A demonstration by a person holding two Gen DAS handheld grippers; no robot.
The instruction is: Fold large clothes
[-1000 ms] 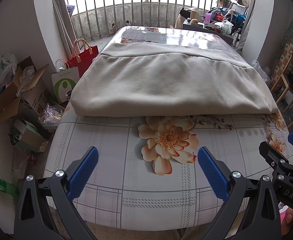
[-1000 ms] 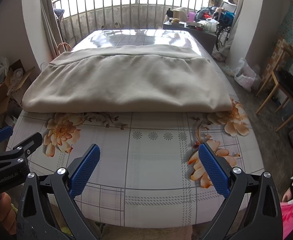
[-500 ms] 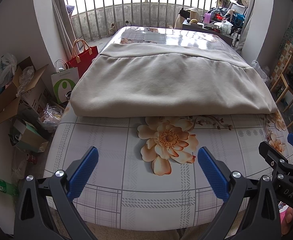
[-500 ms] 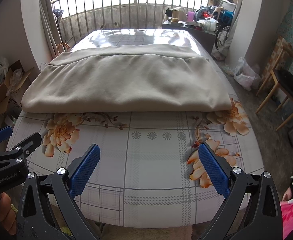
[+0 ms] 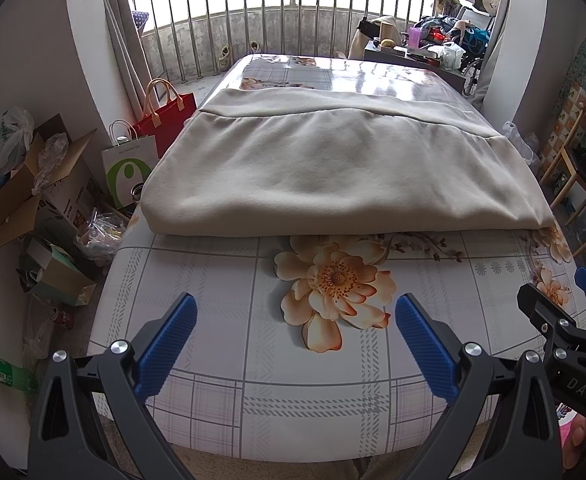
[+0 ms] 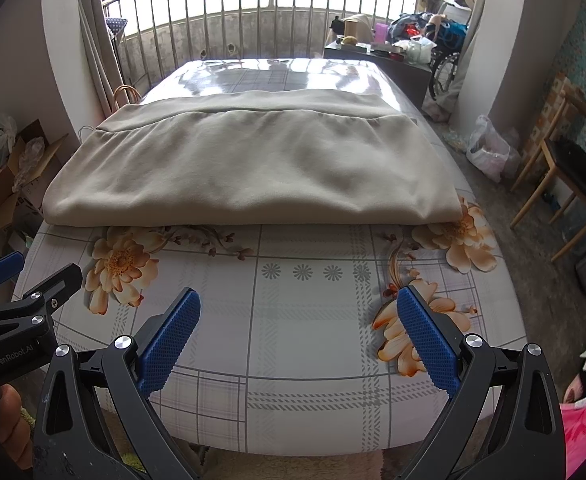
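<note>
A large beige garment (image 5: 333,168) lies folded flat across the middle of a flower-patterned table (image 5: 221,312); it also shows in the right wrist view (image 6: 253,172). Its folded edge faces me. My left gripper (image 5: 295,344) is open and empty, above the table's near edge, well short of the garment. My right gripper (image 6: 299,340) is open and empty too, beside the left one. Each gripper shows at the edge of the other's view: the right gripper (image 5: 565,320) and the left gripper (image 6: 21,296).
A railing (image 5: 293,32) and a cluttered side table (image 5: 417,48) stand beyond the table. Bags (image 5: 165,116), cardboard boxes (image 5: 33,184) and a green bottle (image 5: 5,374) crowd the floor on the left. Wooden chairs (image 6: 565,176) stand on the right.
Both grippers have drifted very slightly; the garment has not moved and both grippers stay open.
</note>
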